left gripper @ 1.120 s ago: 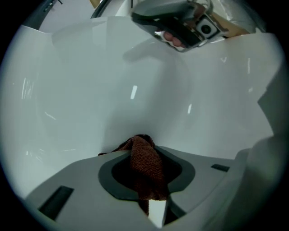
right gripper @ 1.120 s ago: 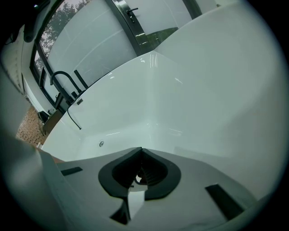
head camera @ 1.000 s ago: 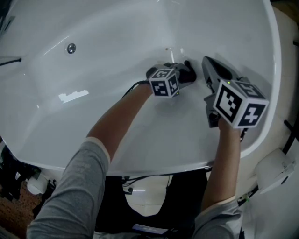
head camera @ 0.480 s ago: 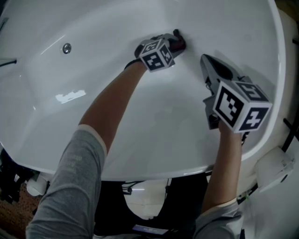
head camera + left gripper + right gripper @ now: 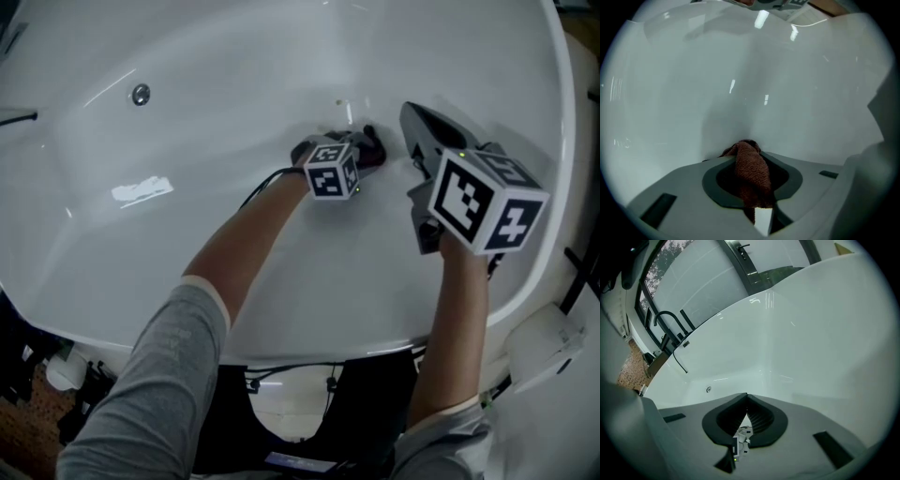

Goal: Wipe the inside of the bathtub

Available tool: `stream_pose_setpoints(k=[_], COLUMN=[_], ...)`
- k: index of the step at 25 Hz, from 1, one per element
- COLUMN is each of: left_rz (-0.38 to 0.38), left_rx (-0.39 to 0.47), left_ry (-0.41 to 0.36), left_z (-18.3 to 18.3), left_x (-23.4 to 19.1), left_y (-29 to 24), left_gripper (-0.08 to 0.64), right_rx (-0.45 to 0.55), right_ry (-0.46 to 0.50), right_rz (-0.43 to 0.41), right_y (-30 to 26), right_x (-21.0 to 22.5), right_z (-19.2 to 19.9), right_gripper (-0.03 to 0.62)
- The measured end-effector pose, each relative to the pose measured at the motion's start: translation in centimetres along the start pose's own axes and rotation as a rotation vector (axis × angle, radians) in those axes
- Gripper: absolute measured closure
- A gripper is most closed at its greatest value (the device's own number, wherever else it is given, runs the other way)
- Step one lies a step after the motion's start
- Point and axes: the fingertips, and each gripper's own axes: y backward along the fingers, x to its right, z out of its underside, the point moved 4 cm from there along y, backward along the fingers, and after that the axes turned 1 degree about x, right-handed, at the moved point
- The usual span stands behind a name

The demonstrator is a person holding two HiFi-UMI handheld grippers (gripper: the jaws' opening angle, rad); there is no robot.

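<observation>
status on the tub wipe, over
Left tool shut on brown terry cloth, cloth against white bathtub wall. Right tool shut, empty. Nothing in the way.

Cloth (image 5: 751,171) in left gripper (image 5: 746,146), against bathtub wall (image 5: 740,70)

The bathtub (image 5: 234,56) is showing a smooth, glossy white finish. The brown cloth (image 5: 752,171) is presenting a rough, looped textile pile. The overflow fitting (image 5: 141,94) is reflecting like polished metal.
</observation>
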Motion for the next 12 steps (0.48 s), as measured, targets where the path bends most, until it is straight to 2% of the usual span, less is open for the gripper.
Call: stream_pose_setpoints(k=[3,7,10,12], left_rz=[-0.03,-0.175,-0.22,-0.227], left_rx=[-0.025,-0.072,-0.097,-0.098], left_ry=[-0.024,0.066,0.096,0.113], left_z=[0.6,2.3,2.6,2.7], left_x=[-1.0,-7.0,-10.7,-11.8], left_y=[-0.1,1.1,2.6,2.9], left_gripper=[0.459,0.459,0.459,0.459], right_rx=[-0.004,0.006,0.026,0.033], right_ry=[0.012,0.013,-0.006,-0.012], right_rz=[-0.011,-0.008,-0.011,-0.018], right_y=[-0.4,-0.7,-1.0,-1.3], right_x=[-0.4,-0.2,0.0,-0.1], right_z=[0.3,0.4,-0.1,-0.3], right_gripper=[0.583,0.584,0.584,0.584])
